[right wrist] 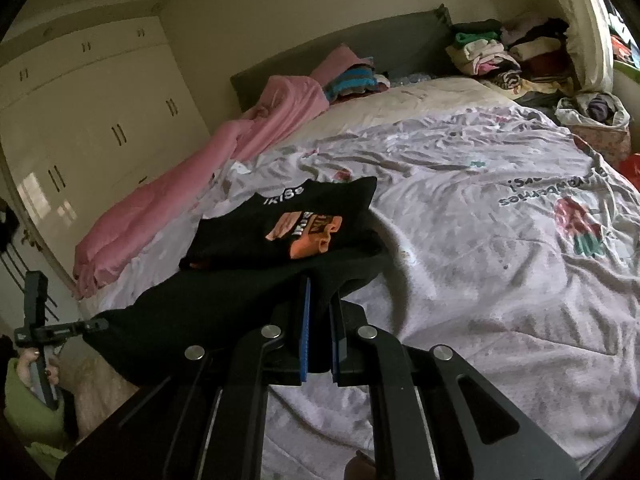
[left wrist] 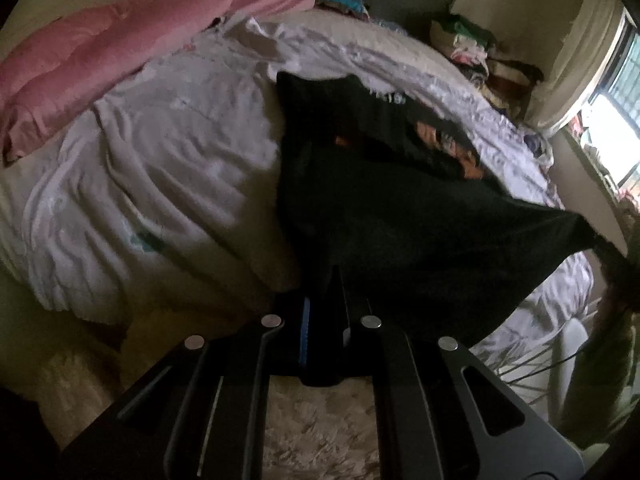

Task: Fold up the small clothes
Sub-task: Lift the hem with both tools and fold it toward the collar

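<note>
I have both the left gripper (left wrist: 326, 300) and right gripper (right wrist: 320, 300) clamped on the hem corners of the black shirt (right wrist: 280, 236), whose upper half lies on the bed (right wrist: 480, 240). Uneven pulling could skew the fold or slip a corner free.

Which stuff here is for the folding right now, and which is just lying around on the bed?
For the job:
black T-shirt
left tongs, pinching its hem
right tongs, pinching its hem

Just lying about:
pink blanket
stack of clothes by the headboard
bag of clothes
printed bedsheet
</note>
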`<state>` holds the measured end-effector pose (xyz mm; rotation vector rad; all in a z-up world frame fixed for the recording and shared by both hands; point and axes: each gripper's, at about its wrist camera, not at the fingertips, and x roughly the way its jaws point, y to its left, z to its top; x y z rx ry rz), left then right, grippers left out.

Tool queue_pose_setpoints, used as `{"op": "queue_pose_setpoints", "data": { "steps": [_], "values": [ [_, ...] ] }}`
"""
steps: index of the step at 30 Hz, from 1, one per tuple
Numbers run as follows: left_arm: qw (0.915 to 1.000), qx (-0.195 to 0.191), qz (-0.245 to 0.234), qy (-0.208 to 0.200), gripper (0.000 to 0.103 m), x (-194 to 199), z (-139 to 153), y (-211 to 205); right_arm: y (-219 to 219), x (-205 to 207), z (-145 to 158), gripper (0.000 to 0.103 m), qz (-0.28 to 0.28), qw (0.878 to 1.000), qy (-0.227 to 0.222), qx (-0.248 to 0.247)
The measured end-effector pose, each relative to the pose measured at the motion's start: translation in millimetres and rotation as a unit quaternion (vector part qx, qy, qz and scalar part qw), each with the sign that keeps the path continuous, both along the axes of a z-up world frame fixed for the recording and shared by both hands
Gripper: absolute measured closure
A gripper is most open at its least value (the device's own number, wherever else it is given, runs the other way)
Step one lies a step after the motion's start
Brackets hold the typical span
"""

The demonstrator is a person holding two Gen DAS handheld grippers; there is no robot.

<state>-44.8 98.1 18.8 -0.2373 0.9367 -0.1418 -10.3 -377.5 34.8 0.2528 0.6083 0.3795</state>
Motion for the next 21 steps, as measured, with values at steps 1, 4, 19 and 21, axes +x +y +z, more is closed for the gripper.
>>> {"op": "queue_pose_setpoints", "data": {
  "steps": [1, 4, 19, 21],
  "values": [
    [1.0000, -0.001, 0.001, -0.003, 0.101, 1.5, 2.9, -0.1, -0.3, 0.4, 1.3, 0.096, -0.001, 1.000, -0.002, 0.002],
    [0.9998, -0.003, 0.007, -0.020, 0.101, 7.3, 15.9, 2.9, 0.6, 1.2, 6.4, 0.096, -0.001, 1.000, -0.009, 0.002],
    [0.9965, 0.011, 0.020, -0.080, 0.101, 44.1, 58.0, -1.1, 2.9, 22.3, 26.3, 0.096, -0.032, 0.999, -0.030, -0.011],
    [0.9962, 0.010, 0.022, -0.083, 0.101, 49.0, 60.8, -1.0, 3.6, 27.3, 28.8, 0.096, -0.037, 0.999, -0.031, -0.008]
  ]
}}
